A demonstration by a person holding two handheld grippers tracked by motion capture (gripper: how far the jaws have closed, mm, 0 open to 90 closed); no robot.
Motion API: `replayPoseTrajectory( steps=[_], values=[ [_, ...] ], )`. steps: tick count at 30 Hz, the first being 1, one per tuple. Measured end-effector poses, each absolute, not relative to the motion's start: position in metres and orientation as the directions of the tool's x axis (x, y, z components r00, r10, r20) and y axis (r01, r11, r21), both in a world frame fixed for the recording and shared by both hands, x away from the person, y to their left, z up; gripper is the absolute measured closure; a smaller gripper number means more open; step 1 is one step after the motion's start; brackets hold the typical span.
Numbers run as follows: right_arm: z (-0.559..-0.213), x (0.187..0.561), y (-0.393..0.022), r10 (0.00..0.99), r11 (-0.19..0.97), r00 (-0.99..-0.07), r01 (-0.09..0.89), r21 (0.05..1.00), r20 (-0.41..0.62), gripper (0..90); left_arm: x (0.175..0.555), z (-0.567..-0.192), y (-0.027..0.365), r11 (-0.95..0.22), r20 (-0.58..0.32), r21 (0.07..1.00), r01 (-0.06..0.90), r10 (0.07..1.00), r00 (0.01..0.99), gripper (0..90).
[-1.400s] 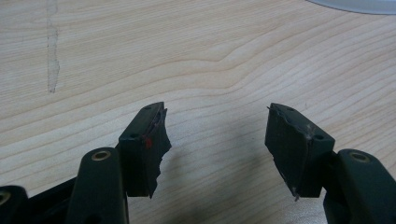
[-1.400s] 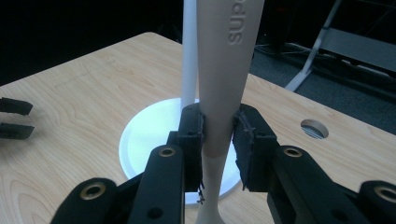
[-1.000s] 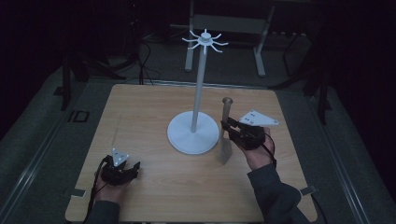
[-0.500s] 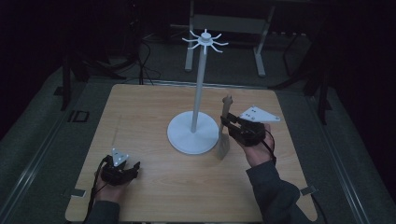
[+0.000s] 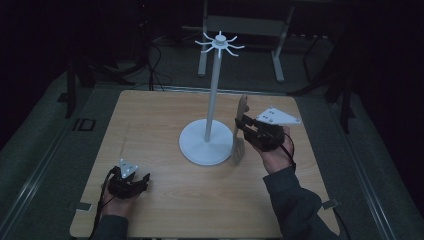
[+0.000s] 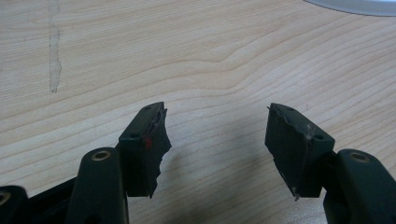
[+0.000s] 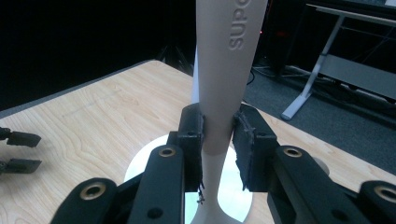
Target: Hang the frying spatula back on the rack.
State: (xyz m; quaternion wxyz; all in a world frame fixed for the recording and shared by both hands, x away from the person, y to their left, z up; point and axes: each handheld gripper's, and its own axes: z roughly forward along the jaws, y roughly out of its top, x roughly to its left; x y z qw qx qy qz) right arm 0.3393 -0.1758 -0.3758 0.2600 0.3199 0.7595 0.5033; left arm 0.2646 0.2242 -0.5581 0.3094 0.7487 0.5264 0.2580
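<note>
A wooden table point(image 5: 165, 120) under dim light. The right gripper point(image 5: 246, 125) has its fingers point(image 7: 192, 140) closed on the narrow neck of a pale beige utensil handle point(image 7: 224, 70), held upright just beside the round base of a white stand point(image 5: 212, 100). The left gripper point(image 5: 131, 184) rests near the table's front edge, well apart, fingers point(image 6: 144, 144) spread wide with nothing between them
</note>
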Motion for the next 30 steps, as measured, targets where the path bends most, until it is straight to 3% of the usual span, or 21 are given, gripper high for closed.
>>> replayPoseTrajectory(
  steps=[30],
  values=[
    [-0.347,0.351,-0.176,0.756,0.255,-0.652,0.209,0.944,-0.06,73.4,0.264,-0.558,0.224,-0.254,0.06,0.736,0.628,0.948,0.313,38.9]
  ],
)
